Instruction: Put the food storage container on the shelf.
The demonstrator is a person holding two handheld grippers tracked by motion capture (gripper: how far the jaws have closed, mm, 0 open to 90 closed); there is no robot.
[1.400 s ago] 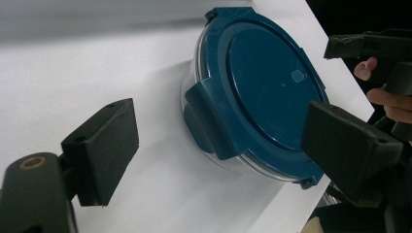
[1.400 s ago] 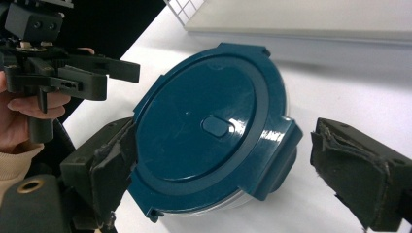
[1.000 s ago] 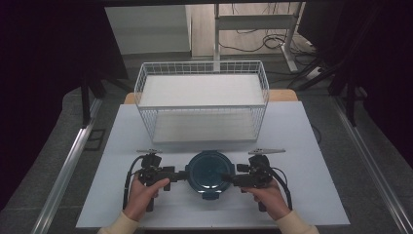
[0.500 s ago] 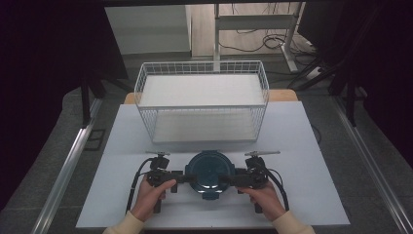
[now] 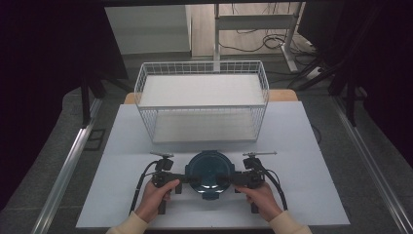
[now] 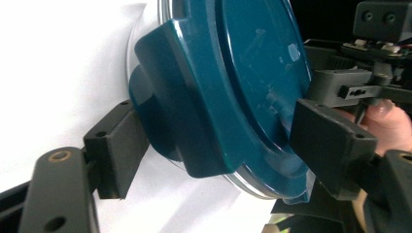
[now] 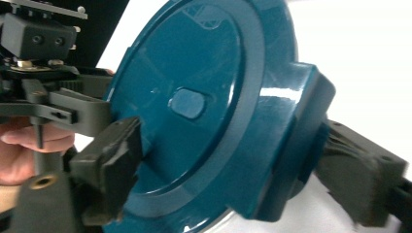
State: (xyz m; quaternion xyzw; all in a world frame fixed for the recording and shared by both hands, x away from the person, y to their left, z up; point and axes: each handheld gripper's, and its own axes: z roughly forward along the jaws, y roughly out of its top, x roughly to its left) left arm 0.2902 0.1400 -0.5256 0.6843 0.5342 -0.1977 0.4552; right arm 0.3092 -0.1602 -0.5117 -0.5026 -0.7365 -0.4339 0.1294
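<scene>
The white worktop (image 5: 311, 146) stands on grey carpet (image 5: 58, 136). Left and right of it, metal rails (image 5: 65, 165) run along the floor. Behind it, a white desk frame (image 5: 253, 22) stands on pale wood flooring, with cables (image 5: 272, 41) lying beneath. Farther left of that frame is a light wall panel (image 5: 146, 29). Both sides of the room are dark.

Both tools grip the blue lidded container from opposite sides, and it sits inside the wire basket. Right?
Not quite. The left tool and right tool do grip the container from opposite sides, but the high view shows it in front of the basket, not inside.
</scene>
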